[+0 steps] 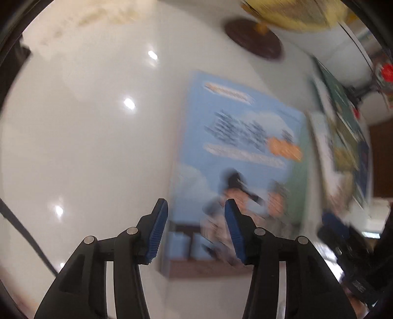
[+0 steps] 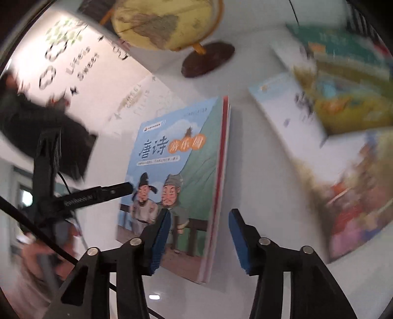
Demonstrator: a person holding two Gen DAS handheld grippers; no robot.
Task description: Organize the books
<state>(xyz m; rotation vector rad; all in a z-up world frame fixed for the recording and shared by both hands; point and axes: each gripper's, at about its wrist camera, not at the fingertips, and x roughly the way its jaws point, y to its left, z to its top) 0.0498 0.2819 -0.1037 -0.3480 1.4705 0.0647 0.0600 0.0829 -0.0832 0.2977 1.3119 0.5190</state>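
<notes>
A blue picture book [image 1: 240, 137] with two cartoon figures on its cover lies on the white table [image 1: 98, 147]. My left gripper [image 1: 196, 205] hangs open over the book's near left corner, and its blue pads touch nothing. In the right wrist view the same book [image 2: 176, 157] shows its red-edged right side. My right gripper [image 2: 200, 213] is open with that edge between its fingers, the pads clear of it. A black part of the left gripper [image 2: 110, 190] reaches in at the book's left side.
Several more books [image 2: 343, 98] lie overlapped to the right, blurred in both views [image 1: 343, 127]. A yellow globe [image 2: 162, 22] on a dark round base [image 2: 208, 59] stands behind the blue book. A white wall with lettering [image 2: 81, 61] rises at the left.
</notes>
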